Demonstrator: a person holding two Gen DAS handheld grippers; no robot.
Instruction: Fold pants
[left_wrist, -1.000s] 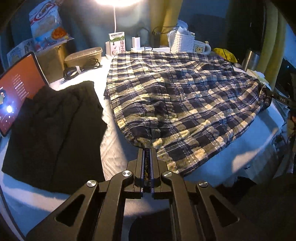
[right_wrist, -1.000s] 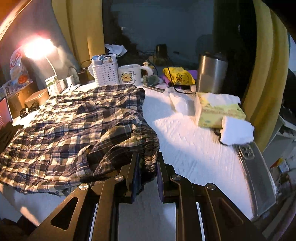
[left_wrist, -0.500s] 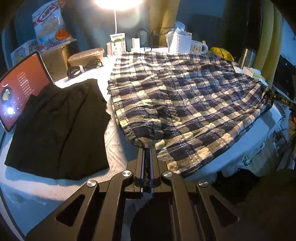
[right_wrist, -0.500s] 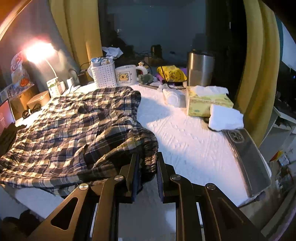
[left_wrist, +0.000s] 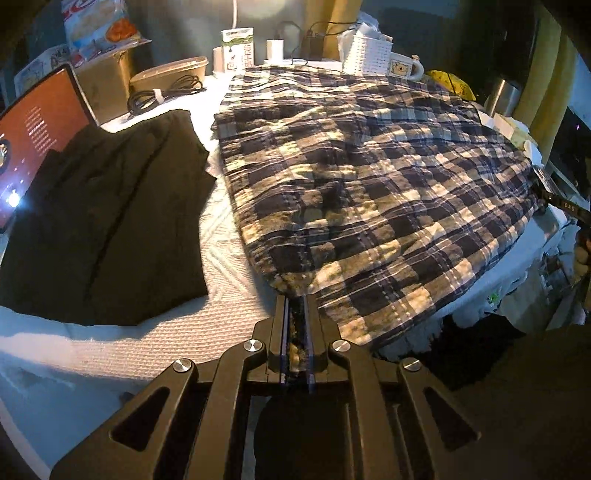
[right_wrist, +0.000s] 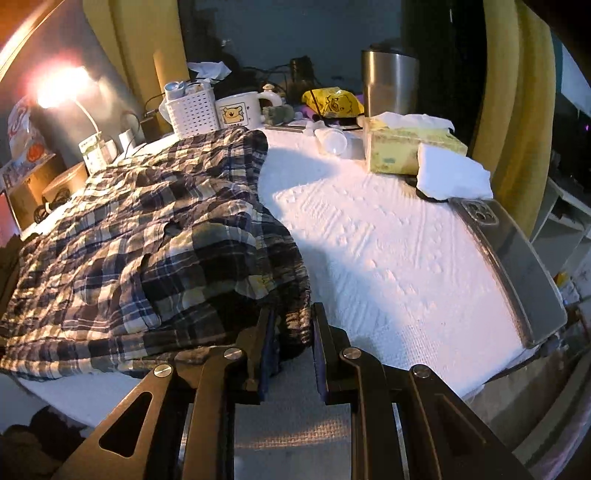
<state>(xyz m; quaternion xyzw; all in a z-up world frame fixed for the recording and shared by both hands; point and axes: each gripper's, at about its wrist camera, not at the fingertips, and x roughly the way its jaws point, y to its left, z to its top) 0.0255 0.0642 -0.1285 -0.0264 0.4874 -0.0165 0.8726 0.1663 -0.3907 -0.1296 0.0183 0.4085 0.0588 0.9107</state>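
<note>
Right now my left tool (left_wrist: 297, 295) is almost fully closed, its jaws just starting to part with the near edge of the plaid pants (left_wrist: 369, 177) still pinched between them. My right tool (right_wrist: 291, 314) is opening — the bunched waistband end of the pants sits between its jaws, and I cannot tell whether the pads still press on it. The pants lie spread across a counter covered with a white textured cloth (right_wrist: 388, 240), reaching from one tool to the other. Beside them on my left lies a folded black garment (left_wrist: 103, 206), with a lit tablet (left_wrist: 33, 136) propped at its far side. Along the back stand a white basket (right_wrist: 192, 110), a bear mug (right_wrist: 240, 110) and a steel tumbler (right_wrist: 389, 81). On the right are a tissue box (right_wrist: 402, 147) and a phone (right_wrist: 513, 266) — yellow curtains (right_wrist: 517, 92) hang behind, and a lamp (right_wrist: 59, 88) glows at the back.
</note>
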